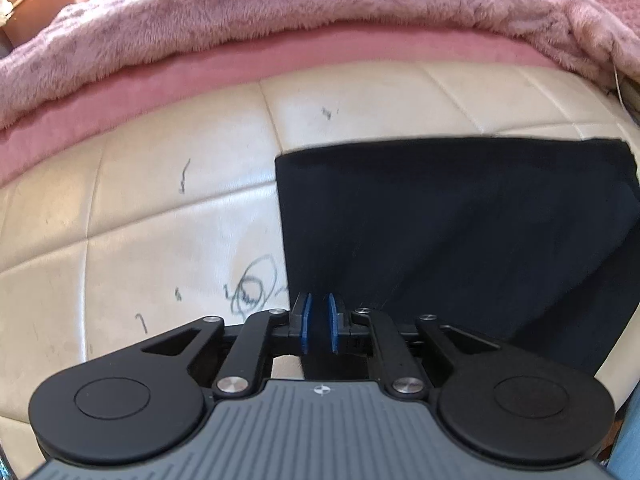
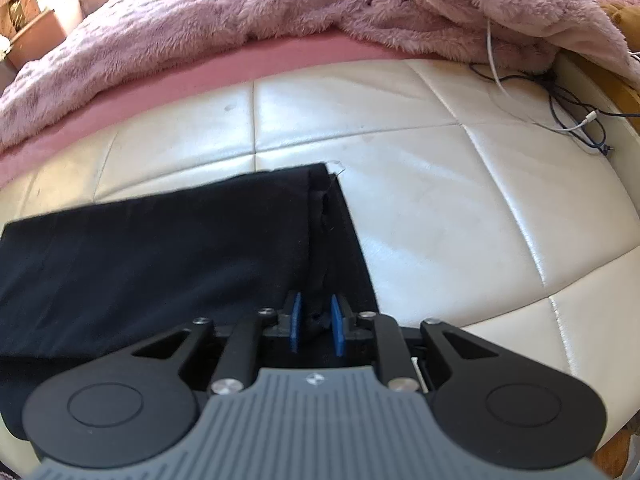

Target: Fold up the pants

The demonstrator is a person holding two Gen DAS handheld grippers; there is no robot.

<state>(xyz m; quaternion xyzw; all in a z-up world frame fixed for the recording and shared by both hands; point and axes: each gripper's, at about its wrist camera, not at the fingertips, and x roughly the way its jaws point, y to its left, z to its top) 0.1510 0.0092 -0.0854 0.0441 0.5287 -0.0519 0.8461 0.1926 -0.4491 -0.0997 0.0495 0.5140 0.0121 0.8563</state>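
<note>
Two hand-held grippers: the left hand-held gripper [image 1: 319, 322] sits at the near left corner of the cloth, the right hand-held gripper [image 2: 316, 322] at the near right corner, so the near edge is taken at both ends at once.
Left grip: its blue pads [image 1: 306, 322] stand a narrow gap apart with dark cloth filling the gap; I judge it clamped on the near hem, though the exact contact is hard to see.
Right grip: a bunched ridge of cloth rises between its blue pads [image 2: 338, 326], so it looks clamped on the pants too.
One pair of black pants [image 1: 460, 232]: it lies flat on the cream quilted leather bench [image 2: 460, 216] as a neat rectangle, already doubled, with straight left and far edges and a thicker seam or waistband strip along its right side [image 2: 320, 232].
Why held so: matching grips at both near corners keep the edge level, which suits carrying it over to the far edge for another fold; this is my reading, not something shown.
One pink fluffy blanket [image 2: 240, 12]: it is heaped along the far side on the pink bed [image 1: 280, 60], well apart from the pants.
Cables: at least two, one dark [image 2: 576, 108] and one white [image 2: 494, 56], lie at the far right of the bench, clear of the cloth.
Pen marks [image 1: 252, 284]: several scribbles on the leather just left of the pants.
One cardboard box [image 1: 36, 4]: far left, beyond the bed.
</note>
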